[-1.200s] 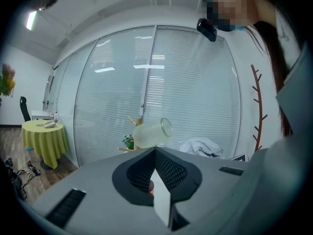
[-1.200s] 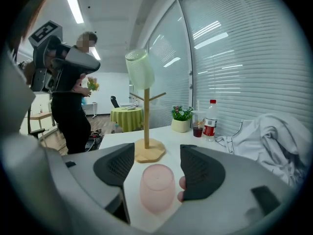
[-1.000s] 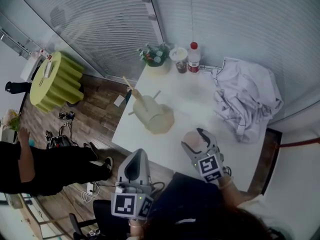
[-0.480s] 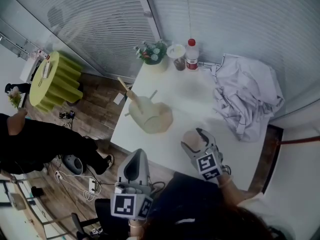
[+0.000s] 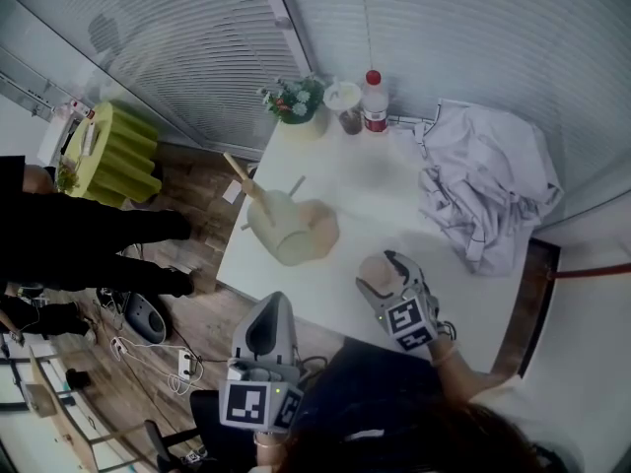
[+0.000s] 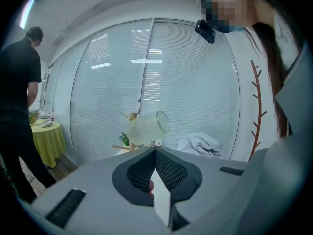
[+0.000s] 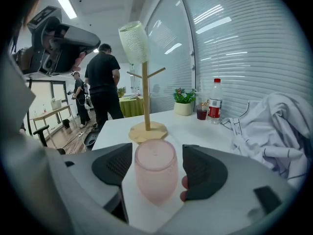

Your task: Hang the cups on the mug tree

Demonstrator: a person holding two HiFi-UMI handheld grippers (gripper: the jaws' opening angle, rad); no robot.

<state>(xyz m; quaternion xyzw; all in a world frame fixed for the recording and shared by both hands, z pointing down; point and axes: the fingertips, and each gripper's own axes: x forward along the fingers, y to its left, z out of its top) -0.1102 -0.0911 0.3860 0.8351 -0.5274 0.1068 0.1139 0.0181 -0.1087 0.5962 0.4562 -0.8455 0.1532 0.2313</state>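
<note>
A white worktop (image 5: 389, 190) stands in a room corner, by glass walls with blinds (image 5: 473, 37). A wooden mug tree (image 7: 145, 89) stands near its left edge, with a pale green cup (image 7: 133, 42) hung up high. A crumpled white cloth (image 5: 488, 190) fills the right side. A plant (image 5: 294, 100) and a bottle (image 5: 373, 101) sit at the far edge. The middle is open. The right hand-held gripper (image 7: 155, 168) is clamped on a pink cup (image 7: 154, 177) over the near edge. The left hand-held gripper (image 6: 155, 153), jaws together and empty, hangs off the worktop above the wood floor (image 5: 197, 190).
</note>
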